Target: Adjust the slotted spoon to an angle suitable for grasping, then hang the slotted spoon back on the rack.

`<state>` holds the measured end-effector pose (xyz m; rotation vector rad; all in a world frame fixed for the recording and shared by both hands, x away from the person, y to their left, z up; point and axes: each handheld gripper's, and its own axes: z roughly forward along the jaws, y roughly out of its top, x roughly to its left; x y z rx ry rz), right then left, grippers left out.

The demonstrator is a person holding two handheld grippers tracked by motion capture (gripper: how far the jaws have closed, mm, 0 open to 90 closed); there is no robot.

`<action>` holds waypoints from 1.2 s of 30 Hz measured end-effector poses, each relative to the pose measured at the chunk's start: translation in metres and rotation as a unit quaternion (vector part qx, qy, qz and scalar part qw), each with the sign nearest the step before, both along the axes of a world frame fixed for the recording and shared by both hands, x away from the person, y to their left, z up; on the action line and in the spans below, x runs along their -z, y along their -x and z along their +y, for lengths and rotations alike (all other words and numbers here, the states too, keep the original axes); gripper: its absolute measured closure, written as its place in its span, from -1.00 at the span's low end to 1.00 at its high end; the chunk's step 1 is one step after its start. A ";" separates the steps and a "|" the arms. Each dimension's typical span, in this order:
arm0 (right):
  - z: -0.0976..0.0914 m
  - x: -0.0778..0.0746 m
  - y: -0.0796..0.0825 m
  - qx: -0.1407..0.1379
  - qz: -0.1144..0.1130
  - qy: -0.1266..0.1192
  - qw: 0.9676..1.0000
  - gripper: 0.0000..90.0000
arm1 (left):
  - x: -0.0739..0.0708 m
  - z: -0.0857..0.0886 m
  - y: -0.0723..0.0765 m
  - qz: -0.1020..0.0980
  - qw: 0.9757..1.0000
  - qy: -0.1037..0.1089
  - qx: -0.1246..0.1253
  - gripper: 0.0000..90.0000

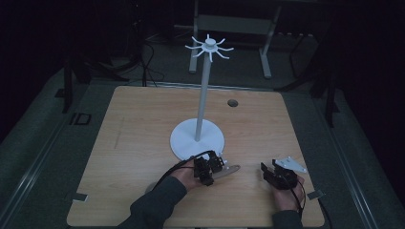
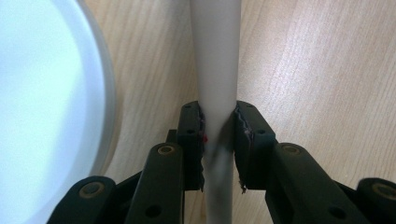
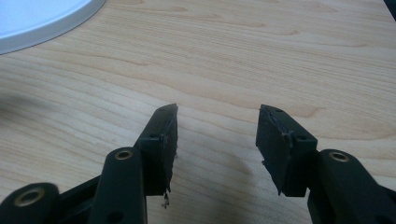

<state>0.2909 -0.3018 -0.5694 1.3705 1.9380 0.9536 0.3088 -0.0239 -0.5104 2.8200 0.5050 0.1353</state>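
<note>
The left gripper (image 2: 218, 140) has its jaws clamped on a pale flat spatula-like handle (image 2: 215, 70) lying at six o'clock of the white round-based hook stand (image 1: 197, 138), the grasp step seemingly done, so next comes lifting it toward a hook, while the right gripper (image 3: 217, 140) waits with jaws wide and empty.

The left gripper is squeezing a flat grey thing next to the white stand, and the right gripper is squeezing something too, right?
Not quite. The left gripper is shut on the flat grey thing beside the white stand, as you said. But the right gripper holds nothing: the right gripper view shows its jaws apart with bare wooden table between them.
</note>
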 end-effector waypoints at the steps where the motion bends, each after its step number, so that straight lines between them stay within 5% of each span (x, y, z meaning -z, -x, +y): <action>1: 0.000 0.000 0.000 0.000 0.000 0.001 1.000 0.07 | -0.002 0.001 0.000 -0.002 1.000 0.004 -0.004 0.64; 13: 0.000 0.000 0.000 0.000 0.000 0.002 1.000 0.07 | -0.025 0.016 0.000 -0.041 0.996 0.063 -0.041 0.64; 16: 0.001 0.000 0.000 0.001 -0.001 0.002 1.000 0.07 | -0.034 0.023 0.000 -0.061 0.992 0.092 -0.060 0.64; 22: 0.000 0.000 0.000 0.001 0.000 0.003 1.000 0.07 | -0.047 0.030 0.003 -0.117 0.980 0.125 -0.101 0.64; 36: 0.001 0.000 0.000 0.000 0.001 0.003 1.000 0.07 | -0.073 0.047 0.011 -0.210 0.944 0.189 -0.172 0.65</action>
